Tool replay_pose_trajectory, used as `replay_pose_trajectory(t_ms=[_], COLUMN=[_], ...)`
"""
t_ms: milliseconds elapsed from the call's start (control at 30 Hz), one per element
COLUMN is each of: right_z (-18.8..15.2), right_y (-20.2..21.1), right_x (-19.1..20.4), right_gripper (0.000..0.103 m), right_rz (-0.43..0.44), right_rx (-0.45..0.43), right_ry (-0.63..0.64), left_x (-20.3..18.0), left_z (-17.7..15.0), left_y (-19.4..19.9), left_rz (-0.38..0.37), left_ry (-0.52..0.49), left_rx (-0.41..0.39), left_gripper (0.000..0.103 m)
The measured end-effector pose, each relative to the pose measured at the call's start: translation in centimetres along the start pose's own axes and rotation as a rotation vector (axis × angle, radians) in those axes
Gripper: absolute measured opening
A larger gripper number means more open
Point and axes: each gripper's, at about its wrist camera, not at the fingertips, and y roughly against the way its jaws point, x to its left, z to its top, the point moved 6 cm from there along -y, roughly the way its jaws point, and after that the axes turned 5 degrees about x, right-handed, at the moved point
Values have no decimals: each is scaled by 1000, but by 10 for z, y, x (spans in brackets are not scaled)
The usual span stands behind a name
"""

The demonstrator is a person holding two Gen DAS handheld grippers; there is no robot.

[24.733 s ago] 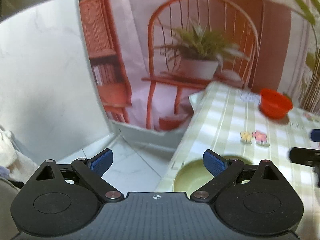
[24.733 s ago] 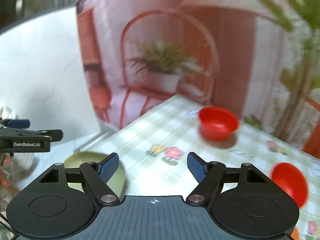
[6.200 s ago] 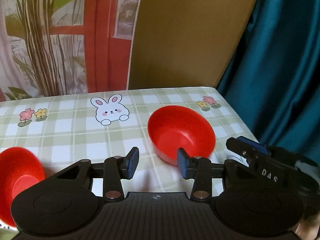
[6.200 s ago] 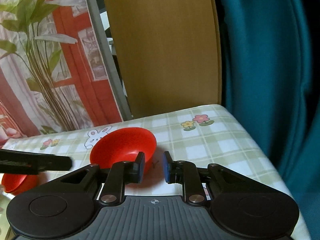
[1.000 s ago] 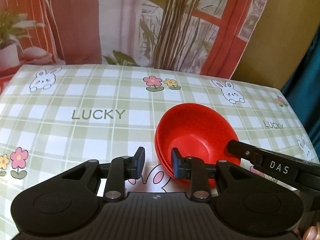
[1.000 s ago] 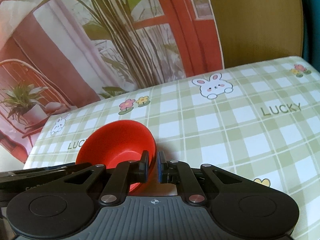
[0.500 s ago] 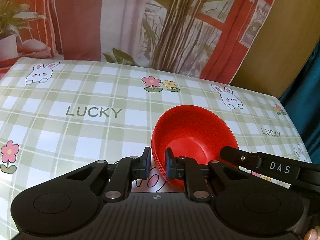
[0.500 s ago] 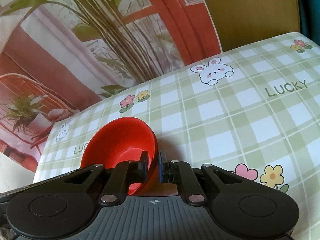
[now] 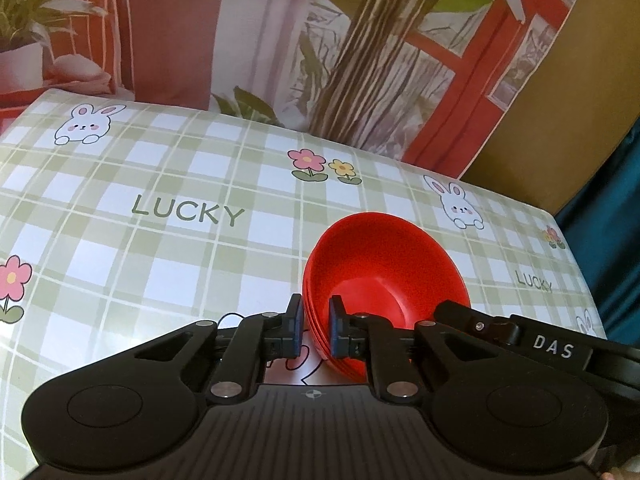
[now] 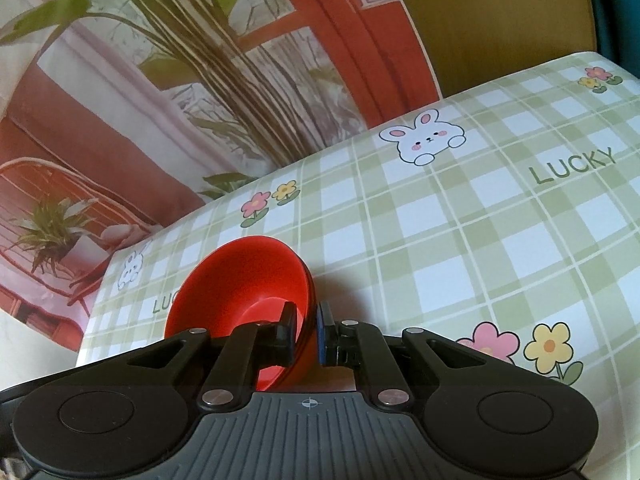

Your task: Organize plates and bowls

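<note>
My table, covered by a green-and-white checked cloth printed with rabbits, flowers and the word LUCKY, fills the lower half of both views. Behind its far edge hangs a printed backdrop of plant stems, a red window frame and a potted plant on a chair. A tan panel and a teal curtain stand at the table's right end.

The stack of red bowls, nested one inside another with several rims visible at the near wall, sits on the cloth toward the near edge, tilted slightly rather than lying flat.

My left gripper is closed down on the left rim of the stack: one blue pad lies on the outer wall, the other inside the top bowl, and both touch the red plastic.

My right gripper clamps the opposite rim in the same way, one finger inside the top bowl and one against the outer wall, with only the thickness of the nested rims between the pads. Its body also shows in the left wrist view, marked DAS, reaching in from the right.
</note>
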Motion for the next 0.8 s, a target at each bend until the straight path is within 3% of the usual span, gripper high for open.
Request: replay_pose_trajectory(t_ms=[333,800], right_z=[1,9], right_y=[5,54], right_x=[2,20], right_gripper=[8,7], right_rz=[-9,32], right_rx=[-11,-99], right_ry=[-7,1], left_x=[-5,-15], left_z=[0,-4], left_y=[14,61], left_rz=[27,6], left_ry=[-16,-10], left_rx=[-18,-85], left_gripper=[14,14])
